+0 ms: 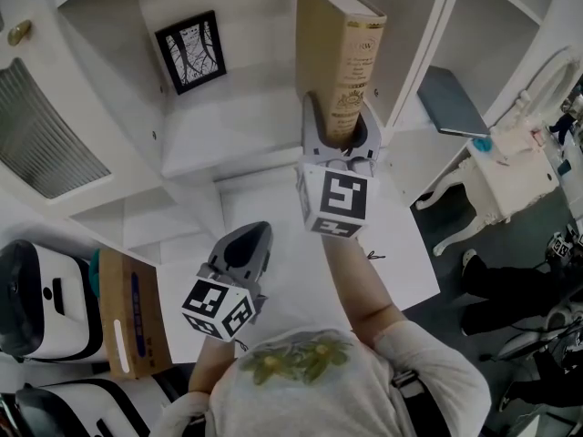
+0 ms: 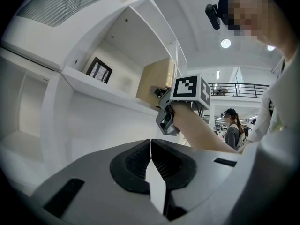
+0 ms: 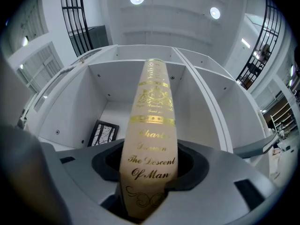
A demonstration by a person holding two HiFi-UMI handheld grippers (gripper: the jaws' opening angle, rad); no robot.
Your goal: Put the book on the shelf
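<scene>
The right gripper (image 1: 339, 137) has its jaws clamped on the lower end of a tan hardback book (image 3: 151, 125) with gilt lettering, whose spine faces the gripper's camera and reads "The Descent Of Man". The book stands upright and rises out of the jaws towards an open compartment of the white shelf unit (image 1: 232, 130). In the head view it sits over the right end of that compartment's board, near the front edge and close beside the right-hand dividing wall. No view shows whether its lower edge touches the board. A small black-framed picture with dark branching lines (image 1: 190, 51) leans at the back left of the same compartment, well apart from the book. A flat dark grey slab (image 1: 451, 101) lies in the next compartment to the right. The left gripper (image 2: 151, 165) is held lower and to the left, below the board. Its two dark pads are pressed together with nothing between them, and its camera looks up at the raised book and the right gripper's marker cube. A brown cardboard box (image 1: 132, 312) stands on the floor by the shelf unit's lower left
</scene>
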